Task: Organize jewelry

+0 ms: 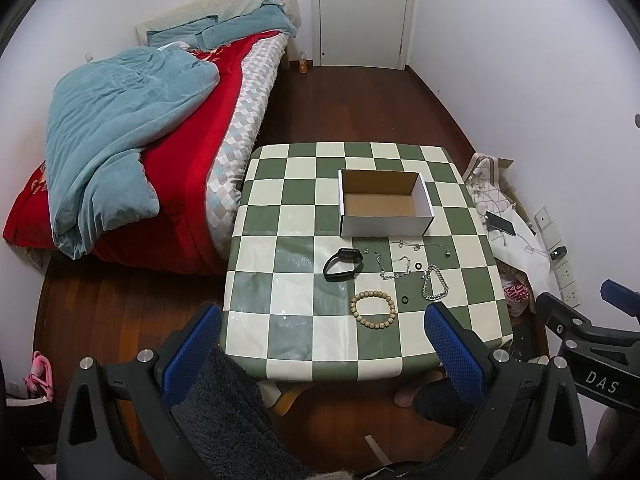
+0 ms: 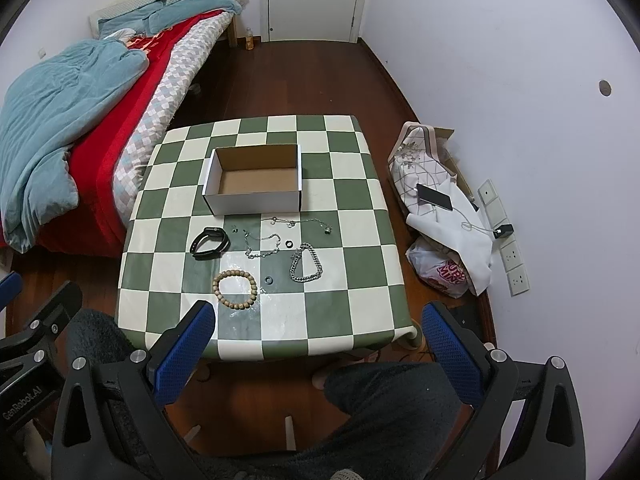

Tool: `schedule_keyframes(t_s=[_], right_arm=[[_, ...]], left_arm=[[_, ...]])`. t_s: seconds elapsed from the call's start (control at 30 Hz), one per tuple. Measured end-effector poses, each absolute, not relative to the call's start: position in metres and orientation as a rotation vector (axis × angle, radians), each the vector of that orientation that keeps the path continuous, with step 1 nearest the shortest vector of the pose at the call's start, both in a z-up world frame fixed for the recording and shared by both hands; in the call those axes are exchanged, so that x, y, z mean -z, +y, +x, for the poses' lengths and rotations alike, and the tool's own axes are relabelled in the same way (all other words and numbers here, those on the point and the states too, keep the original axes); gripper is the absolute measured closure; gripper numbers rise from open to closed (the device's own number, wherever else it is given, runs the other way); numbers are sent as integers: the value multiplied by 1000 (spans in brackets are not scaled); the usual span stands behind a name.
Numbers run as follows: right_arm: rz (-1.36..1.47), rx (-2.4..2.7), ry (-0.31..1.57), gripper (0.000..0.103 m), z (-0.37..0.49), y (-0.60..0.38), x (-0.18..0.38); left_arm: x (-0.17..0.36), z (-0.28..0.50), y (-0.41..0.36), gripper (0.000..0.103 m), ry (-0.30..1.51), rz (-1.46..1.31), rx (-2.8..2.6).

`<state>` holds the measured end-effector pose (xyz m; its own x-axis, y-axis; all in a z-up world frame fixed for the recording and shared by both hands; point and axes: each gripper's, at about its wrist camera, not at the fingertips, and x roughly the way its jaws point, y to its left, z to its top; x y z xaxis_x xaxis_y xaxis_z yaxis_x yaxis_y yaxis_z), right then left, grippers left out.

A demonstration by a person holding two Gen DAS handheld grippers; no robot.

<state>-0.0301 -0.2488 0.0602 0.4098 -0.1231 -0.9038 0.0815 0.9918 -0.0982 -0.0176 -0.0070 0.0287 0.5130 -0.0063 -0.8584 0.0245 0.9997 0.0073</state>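
An open white cardboard box [image 1: 386,205] [image 2: 253,185] with nothing in it stands on the green-and-cream checked table [image 1: 280,280] [image 2: 352,240]. In front of it lie a black wristband [image 1: 343,264] [image 2: 210,243], a wooden bead bracelet [image 1: 373,308] [image 2: 235,285], a chunky silver chain [image 1: 435,288] [image 2: 306,268], thin silver chains [image 1: 394,266] [image 2: 264,246] and small rings [image 1: 404,300] [image 2: 268,280]. My left gripper [image 1: 324,332] hangs open above the table's near edge. My right gripper [image 2: 318,328] is open too, held off the near edge.
A bed [image 1: 140,140] with a blue blanket and red cover flanks the table's left side. Bags, a phone [image 2: 434,196] and a cable lie on the floor at the right by wall sockets. A closed door [image 1: 362,12] is at the back. The person's legs show under both grippers.
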Motion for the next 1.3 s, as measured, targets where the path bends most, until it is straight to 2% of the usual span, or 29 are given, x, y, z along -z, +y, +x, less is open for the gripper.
schedule_keyframes(t_s=[0.33,0.5,0.73,0.8,0.97,1.2,1.3], right_arm=[[-9,139,1135,0,-27,-254,-58],[30,197,1127,0,-4,-274,-36],[76,255,1188,0,24,-306,42],[85,268,1221,9,31,-315,70],[128,278,1299,21,55,-335,137],[151,280,1360,28,80,-342,204],[147,269,1391,31,89,-336,224]], left_arm=[[-27,-13,-8,0,1009,41,-10],[8,13,1,0,994,77,-87],[86,49,-7,0,1061,192,-143],[107,55,-10,0,1091,223,-142],[160,77,-28,0,1173,293,-129],[225,97,-50,0,1290,359,-110],[242,98,-55,4,1322,374,-102]])
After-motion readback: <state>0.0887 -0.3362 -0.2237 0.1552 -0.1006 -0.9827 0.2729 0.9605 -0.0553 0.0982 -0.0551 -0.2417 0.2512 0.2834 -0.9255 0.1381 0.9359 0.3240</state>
